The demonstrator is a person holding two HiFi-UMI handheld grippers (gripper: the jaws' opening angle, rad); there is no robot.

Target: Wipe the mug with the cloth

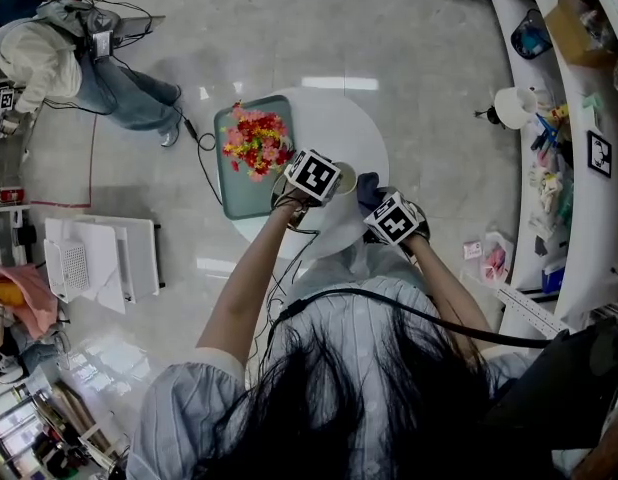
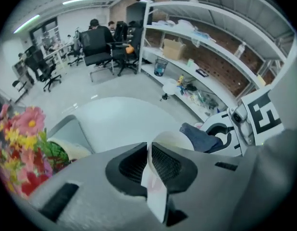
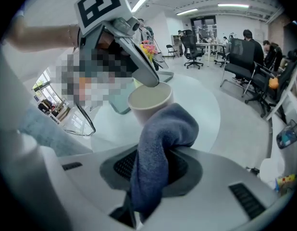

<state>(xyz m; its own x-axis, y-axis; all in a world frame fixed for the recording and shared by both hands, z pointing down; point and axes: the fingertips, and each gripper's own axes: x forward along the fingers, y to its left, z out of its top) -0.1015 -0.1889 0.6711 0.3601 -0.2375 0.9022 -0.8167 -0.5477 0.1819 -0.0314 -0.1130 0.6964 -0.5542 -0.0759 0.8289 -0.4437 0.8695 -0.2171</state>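
My left tongs [image 2: 149,153] are clamped on the rim of the mug [image 3: 149,101], holding it just ahead of my right tongs [image 3: 151,167]. Those pinch the cloth [image 3: 165,129], which seems to press against the mug's near side. I judge the wiping under way, with most of it left.

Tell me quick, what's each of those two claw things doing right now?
Left gripper: closed on the wall of the mug, at its rim.
Right gripper: closed on the blue cloth.
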